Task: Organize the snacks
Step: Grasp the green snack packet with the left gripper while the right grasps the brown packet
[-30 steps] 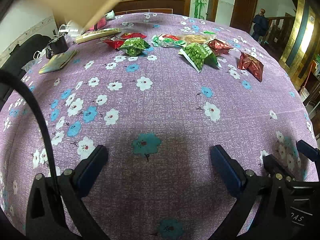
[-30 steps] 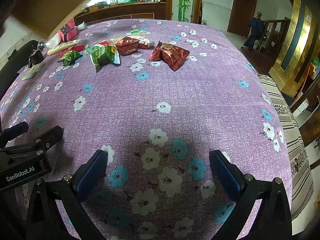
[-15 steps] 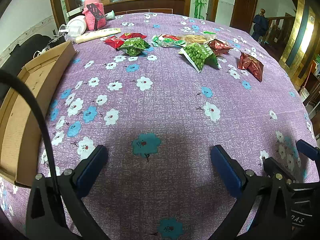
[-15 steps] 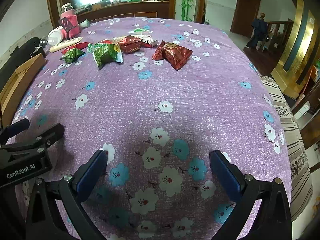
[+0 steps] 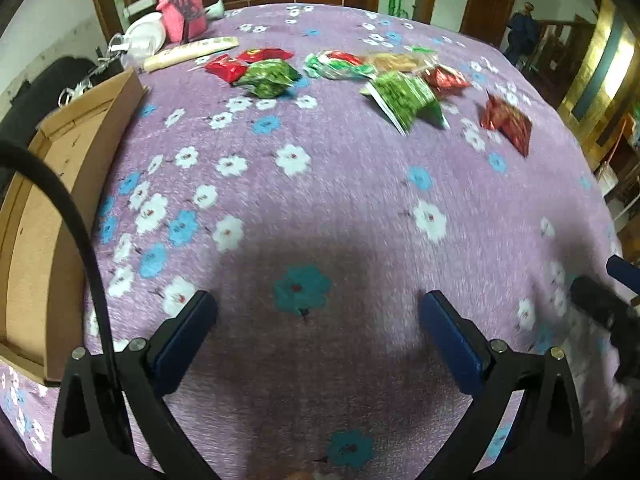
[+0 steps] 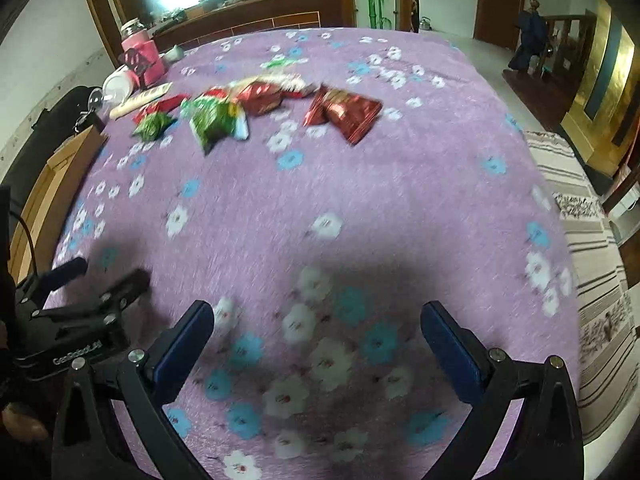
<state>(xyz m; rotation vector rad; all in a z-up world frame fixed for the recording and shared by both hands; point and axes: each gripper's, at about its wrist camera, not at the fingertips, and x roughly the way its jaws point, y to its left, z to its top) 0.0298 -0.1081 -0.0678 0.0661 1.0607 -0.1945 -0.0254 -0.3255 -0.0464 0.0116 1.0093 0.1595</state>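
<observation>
Several snack packets lie in a loose row at the far side of the purple flowered tablecloth [image 5: 320, 200]: a small green packet [image 5: 269, 76], a larger green packet [image 5: 402, 96], small red packets [image 5: 226, 68], and a dark red packet [image 5: 507, 122] at the right end. The right wrist view shows the same green packet [image 6: 216, 122] and dark red packet [image 6: 346, 114]. A shallow cardboard box [image 5: 44, 208] lies on the table's left edge. My left gripper [image 5: 318, 332] is open and empty over the near cloth. My right gripper [image 6: 318, 332] is open and empty beside it.
A pink wrapped jar [image 5: 182, 10], a white bowl [image 5: 146, 34] and a long cream packet [image 5: 190, 52] stand at the far left corner. The table edge drops off to the right, with a striped seat [image 6: 580, 240] below.
A cardboard box came down from above and now lies on the table's left edge. Both grippers have started shifting; the views are blurred and slightly tilted. Jaws stay open.
</observation>
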